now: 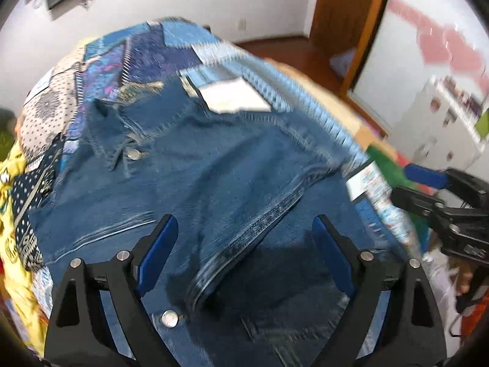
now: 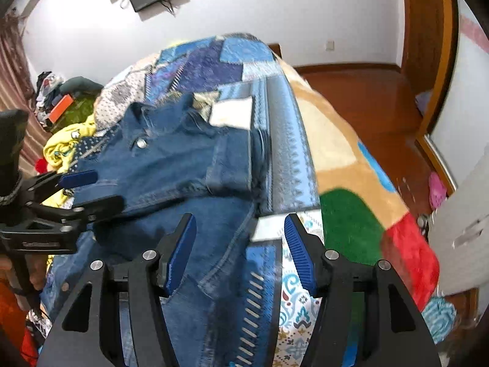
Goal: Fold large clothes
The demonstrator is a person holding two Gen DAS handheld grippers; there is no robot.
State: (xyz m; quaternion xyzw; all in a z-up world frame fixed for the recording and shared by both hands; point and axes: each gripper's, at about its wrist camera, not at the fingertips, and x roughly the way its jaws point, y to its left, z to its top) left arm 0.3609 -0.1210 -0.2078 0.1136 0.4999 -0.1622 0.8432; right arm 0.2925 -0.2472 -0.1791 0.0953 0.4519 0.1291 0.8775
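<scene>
A blue denim jacket (image 1: pixel 214 168) lies spread on a patchwork bedspread (image 1: pixel 146 58), collar at the far end, with a sleeve cuff (image 1: pixel 207 278) folded across the body. My left gripper (image 1: pixel 244 238) is open and empty just above the jacket, the cuff between its fingers. My right gripper (image 2: pixel 240 238) is open and empty over the jacket's right edge (image 2: pixel 214 229) and the bedspread (image 2: pixel 287 159). Each gripper shows in the other's view: the right one (image 1: pixel 428 183) at the right edge, the left one (image 2: pixel 88 189) at the left, over the jacket (image 2: pixel 171 159).
Yellow clothes (image 1: pixel 12 177) lie left of the jacket. A tan, green and red blanket (image 2: pixel 351 214) covers the bed's right side. Beyond are a wooden floor (image 2: pixel 366 98), a door frame (image 2: pixel 428 46), a white wall and a clothes pile (image 2: pixel 55 98) at far left.
</scene>
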